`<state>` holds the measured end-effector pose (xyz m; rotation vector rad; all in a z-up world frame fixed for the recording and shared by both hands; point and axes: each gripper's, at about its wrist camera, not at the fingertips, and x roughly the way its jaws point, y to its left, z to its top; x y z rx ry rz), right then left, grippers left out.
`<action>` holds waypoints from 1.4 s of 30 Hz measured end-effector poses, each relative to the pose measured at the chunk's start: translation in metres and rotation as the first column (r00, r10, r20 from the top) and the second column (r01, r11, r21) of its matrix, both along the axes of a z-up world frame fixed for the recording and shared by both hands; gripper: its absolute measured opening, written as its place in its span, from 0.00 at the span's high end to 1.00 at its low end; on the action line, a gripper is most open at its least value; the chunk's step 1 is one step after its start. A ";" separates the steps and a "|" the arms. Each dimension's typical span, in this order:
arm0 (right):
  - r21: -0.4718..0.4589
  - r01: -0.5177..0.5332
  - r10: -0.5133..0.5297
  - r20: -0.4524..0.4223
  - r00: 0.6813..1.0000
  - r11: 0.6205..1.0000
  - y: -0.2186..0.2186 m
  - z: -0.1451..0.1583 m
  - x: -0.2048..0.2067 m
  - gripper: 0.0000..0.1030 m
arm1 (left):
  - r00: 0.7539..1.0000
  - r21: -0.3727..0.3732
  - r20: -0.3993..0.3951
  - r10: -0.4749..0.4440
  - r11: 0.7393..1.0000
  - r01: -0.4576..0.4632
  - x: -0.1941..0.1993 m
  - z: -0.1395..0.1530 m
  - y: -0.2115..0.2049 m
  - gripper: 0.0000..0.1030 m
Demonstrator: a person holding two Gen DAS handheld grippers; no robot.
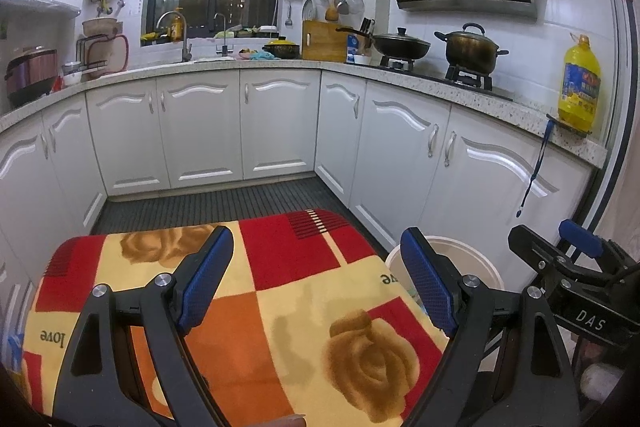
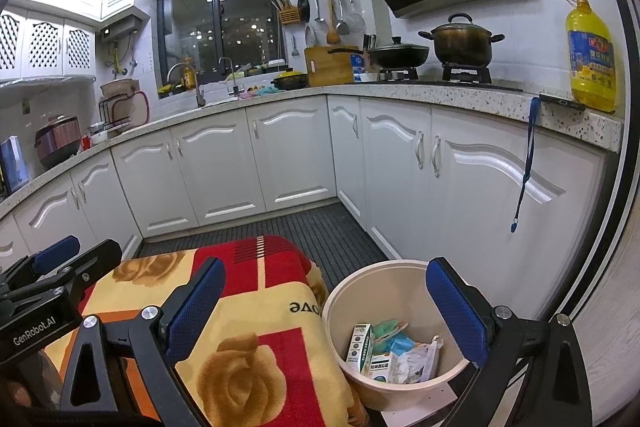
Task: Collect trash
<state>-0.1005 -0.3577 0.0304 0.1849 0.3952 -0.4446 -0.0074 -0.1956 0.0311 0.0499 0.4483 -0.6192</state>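
Observation:
A round cream bin [image 2: 400, 267] stands on the floor right of a low table draped in a red, orange and yellow rose-patterned cloth [image 1: 280, 307]. Inside the bin lie small cartons [image 2: 362, 345], a white wrapper [image 2: 416, 361] and teal scraps. My left gripper [image 1: 316, 283] hovers open over the cloth with nothing between its blue pads. In the right wrist view my right gripper [image 2: 330, 307] is open too, straddling the cloth's edge and the bin, holding nothing. Only the bin's rim [image 1: 452, 241] shows in the left wrist view. No loose trash is visible on the cloth.
White kitchen cabinets [image 1: 280, 123] wrap around a dark ribbed floor mat [image 1: 224, 199]. On the counter sit pots on a stove [image 1: 472, 51], a yellow oil bottle [image 1: 578, 83] and a phone with a blue strap [image 2: 560, 103] hanging over the edge.

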 end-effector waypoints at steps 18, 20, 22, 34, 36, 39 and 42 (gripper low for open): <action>0.002 0.010 -0.010 0.010 1.000 1.000 -0.005 0.004 -0.002 0.03 | 1.000 0.005 -0.005 -0.006 1.000 0.006 0.000 -0.001 -0.003 0.17; 0.004 0.014 -0.014 0.012 1.000 1.000 -0.007 0.006 -0.003 0.03 | 1.000 0.007 -0.006 -0.006 1.000 0.006 0.001 -0.002 -0.003 0.17; 0.004 0.013 -0.013 0.012 1.000 1.000 -0.008 0.006 -0.003 0.03 | 1.000 0.005 -0.006 -0.006 1.000 0.006 0.001 -0.002 -0.004 0.17; 0.001 0.011 -0.011 0.005 1.000 1.000 -0.013 0.009 -0.002 0.03 | 1.000 0.007 -0.010 -0.008 1.000 0.008 0.002 -0.002 -0.004 0.17; 0.000 0.010 -0.010 0.004 1.000 1.000 -0.014 0.009 -0.002 0.03 | 1.000 0.006 -0.014 -0.007 1.000 0.007 0.003 -0.002 -0.004 0.17; 0.002 0.008 -0.008 0.000 1.000 1.000 -0.016 0.007 -0.001 0.03 | 1.000 0.007 -0.016 -0.007 1.000 0.007 0.003 -0.002 -0.004 0.17; 0.005 0.007 -0.007 -0.001 1.000 1.000 -0.017 0.006 0.000 0.03 | 1.000 0.010 -0.016 -0.007 1.000 0.007 0.004 -0.002 -0.004 0.17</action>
